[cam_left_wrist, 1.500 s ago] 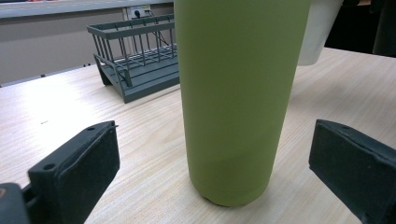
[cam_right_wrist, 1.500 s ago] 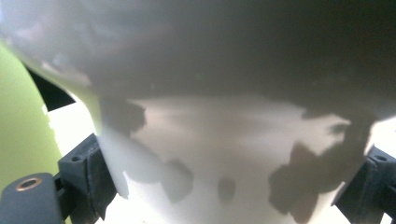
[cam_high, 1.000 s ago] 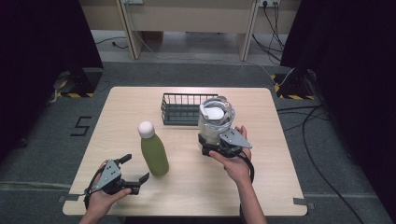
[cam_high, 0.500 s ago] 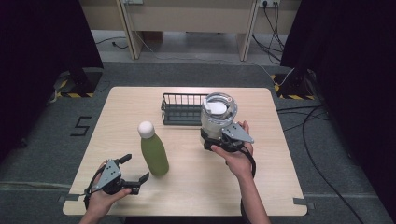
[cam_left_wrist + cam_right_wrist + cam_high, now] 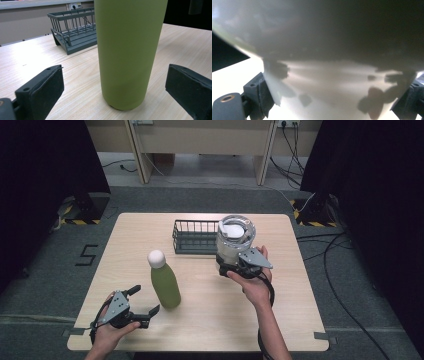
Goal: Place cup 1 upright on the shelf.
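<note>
Right gripper [image 5: 231, 268] clamps the clear, white-lidded plastic jar [image 5: 234, 238] upright, mouth skyward, beside the dark wire basket [image 5: 194, 236].

Matt green bottle [image 5: 128, 50], clear glossy jar [image 5: 235, 239], wire basket [image 5: 194, 236] (metal), pale wood-grain table [image 5: 200, 320]

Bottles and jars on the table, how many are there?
2: the green bottle stands near the left tool; the clear jar is held by the right tool, beside the wire basket.
</note>
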The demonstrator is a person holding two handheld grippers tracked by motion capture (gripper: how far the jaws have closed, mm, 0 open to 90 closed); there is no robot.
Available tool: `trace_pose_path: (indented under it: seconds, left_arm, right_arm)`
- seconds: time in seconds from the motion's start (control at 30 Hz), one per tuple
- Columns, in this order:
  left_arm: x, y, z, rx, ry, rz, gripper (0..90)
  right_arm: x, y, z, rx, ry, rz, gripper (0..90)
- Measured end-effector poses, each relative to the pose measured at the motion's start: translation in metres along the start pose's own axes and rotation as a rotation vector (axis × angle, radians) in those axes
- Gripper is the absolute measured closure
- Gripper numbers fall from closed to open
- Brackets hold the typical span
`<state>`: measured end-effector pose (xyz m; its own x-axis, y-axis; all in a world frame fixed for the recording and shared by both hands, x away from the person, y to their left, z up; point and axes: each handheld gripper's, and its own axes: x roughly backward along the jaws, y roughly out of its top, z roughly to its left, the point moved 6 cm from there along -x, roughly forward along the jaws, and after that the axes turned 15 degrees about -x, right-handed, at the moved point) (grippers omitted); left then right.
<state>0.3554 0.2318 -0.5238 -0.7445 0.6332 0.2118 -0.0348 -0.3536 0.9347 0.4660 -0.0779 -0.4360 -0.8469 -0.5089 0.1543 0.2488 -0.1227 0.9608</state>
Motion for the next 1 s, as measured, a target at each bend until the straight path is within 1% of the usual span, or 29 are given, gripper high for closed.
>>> trace_pose_path:
  seconds: [0.33, 0.5, 0.77, 0.83, 1.0]
  left_arm:
    - [0.0, 0.0, 0.0, 0.0, 0.0, 0.0, 1.0]
    - [0.0, 0.0, 0.0, 0.001, 0.001, 0.0, 1.0]
    - [0.0, 0.0, 0.001, 0.002, 0.002, 0.0, 1.0]
    - [0.0, 0.0, 0.001, 0.003, 0.003, 0.0, 1.0]
    - [0.0, 0.0, 0.0, 0.003, 0.002, 0.0, 1.0]
  right_arm:
    - [-0.005, 0.007, -0.003, -0.002, -0.008, -0.004, 11.1]
    - [-0.007, 0.008, -0.004, 0.004, -0.011, -0.002, 11.2]
    - [-0.01, 0.012, -0.008, -0.001, -0.022, -0.002, 11.1]
    - [-0.011, 0.015, -0.009, 0.007, -0.022, -0.006, 11.1]
    - [-0.013, 0.02, -0.01, 0.008, -0.028, -0.008, 11.1]
